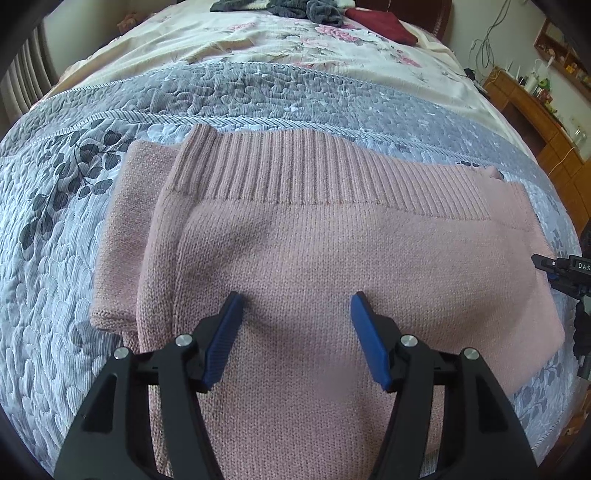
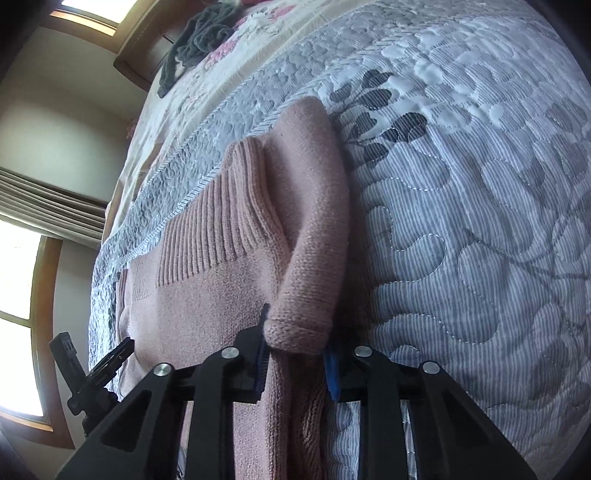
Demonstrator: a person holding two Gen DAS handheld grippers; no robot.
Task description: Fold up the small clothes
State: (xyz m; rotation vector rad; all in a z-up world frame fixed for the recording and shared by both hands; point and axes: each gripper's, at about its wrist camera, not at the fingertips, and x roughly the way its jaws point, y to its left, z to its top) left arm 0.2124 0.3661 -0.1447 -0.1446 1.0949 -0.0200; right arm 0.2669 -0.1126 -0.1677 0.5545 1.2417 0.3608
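A pink knit sweater lies folded on the bed, its ribbed hem at the far side. One sleeve is folded down along its left side. My left gripper hovers open just above the middle of the sweater, with nothing between its blue pads. In the right wrist view the sweater runs up the frame, with a folded sleeve along its edge. My right gripper is shut on the sweater's edge at the sleeve's end. Part of the right gripper's black body shows at the sweater's right edge.
The sweater rests on a grey quilted bedspread with a leaf pattern. A floral sheet lies behind it, carrying dark grey clothes and a dark red cloth. A wooden desk stands to the right of the bed.
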